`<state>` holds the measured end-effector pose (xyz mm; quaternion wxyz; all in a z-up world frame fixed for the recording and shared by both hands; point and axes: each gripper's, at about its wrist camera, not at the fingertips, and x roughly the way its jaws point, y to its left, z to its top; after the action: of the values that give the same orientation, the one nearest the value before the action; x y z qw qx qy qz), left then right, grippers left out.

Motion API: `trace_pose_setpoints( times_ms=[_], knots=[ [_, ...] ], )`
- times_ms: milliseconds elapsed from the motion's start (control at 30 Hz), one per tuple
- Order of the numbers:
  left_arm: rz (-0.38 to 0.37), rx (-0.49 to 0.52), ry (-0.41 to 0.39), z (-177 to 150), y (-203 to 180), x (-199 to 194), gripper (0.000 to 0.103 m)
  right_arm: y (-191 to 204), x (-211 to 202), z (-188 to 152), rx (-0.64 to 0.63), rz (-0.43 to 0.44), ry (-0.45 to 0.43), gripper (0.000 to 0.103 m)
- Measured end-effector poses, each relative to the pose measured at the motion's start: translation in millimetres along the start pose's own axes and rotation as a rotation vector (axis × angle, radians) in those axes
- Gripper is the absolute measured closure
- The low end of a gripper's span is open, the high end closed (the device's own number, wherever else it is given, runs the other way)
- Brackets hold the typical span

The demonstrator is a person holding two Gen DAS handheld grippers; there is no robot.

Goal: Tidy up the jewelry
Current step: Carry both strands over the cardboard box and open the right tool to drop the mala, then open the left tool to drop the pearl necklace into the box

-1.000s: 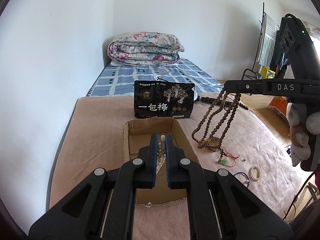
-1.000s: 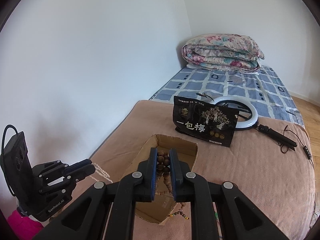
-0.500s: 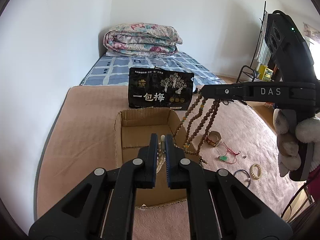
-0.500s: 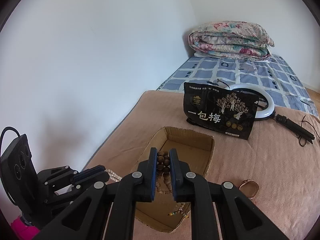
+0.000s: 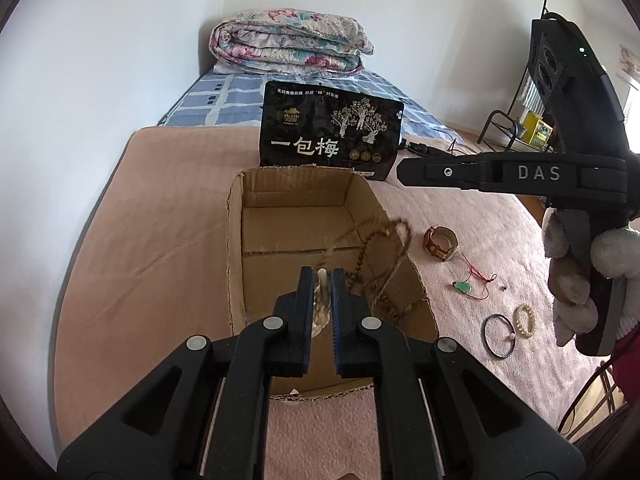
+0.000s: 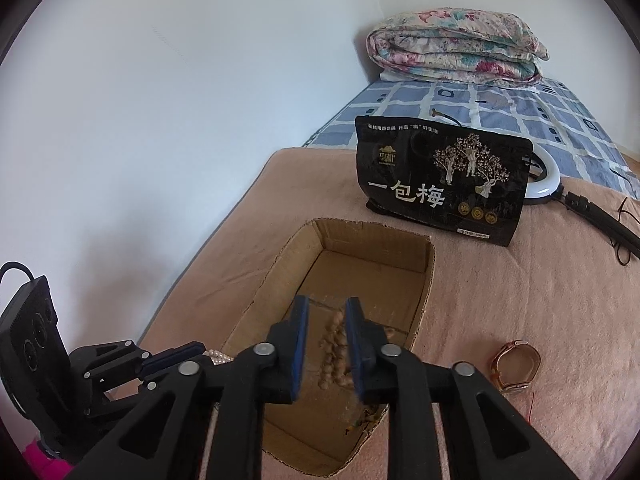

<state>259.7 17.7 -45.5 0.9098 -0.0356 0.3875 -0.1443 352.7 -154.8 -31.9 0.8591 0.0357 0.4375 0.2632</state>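
Since the earlier frames both hand-held grippers have come down over the cardboard box [image 5: 296, 216], and the wooden bead strand [image 5: 382, 258] that hung from the right hand-held gripper [image 6: 327, 344] now lies slumped against the box's right inner wall. The right hand-held gripper's jaws are opening, with the blurred beads seen between them but no pad pressing on them. The left hand-held gripper [image 5: 321, 298] is only just starting to part, its jaws still pinching a pale pearl strand [image 5: 321, 280] low over the box floor.

Both strands look light and limp: they drape, swing and pile, so a pinch across a few beads near the middle should carry them, though smooth pearls may slip. On the pink bedcover [image 5: 460, 208] to the right, well apart from the box, lie a watch [image 5: 441, 242], a red-corded green pendant [image 5: 464, 287], a dark bangle [image 5: 498, 336] and a small bead bracelet [image 5: 525, 320], all small enough for an edge pinch
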Motion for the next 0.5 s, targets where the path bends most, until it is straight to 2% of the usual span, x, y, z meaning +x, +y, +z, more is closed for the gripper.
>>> trace_pose_setpoints(
  times_ms=[33,67,500],
  knots=[
    [-0.003,-0.001,-0.001,0,0,-1,0.081,1,-1,-1,-0.006,-0.008,0.0,0.066],
    [0.0,-0.001,-0.008,-1,0,-3,0.078,2,-3,-3,-0.015,-0.021,0.0,0.065],
    [0.013,-0.001,-0.067,-2,-10,-42,0.078,-6,-53,-15,-0.027,-0.1,-0.059,0.055]
  ],
)
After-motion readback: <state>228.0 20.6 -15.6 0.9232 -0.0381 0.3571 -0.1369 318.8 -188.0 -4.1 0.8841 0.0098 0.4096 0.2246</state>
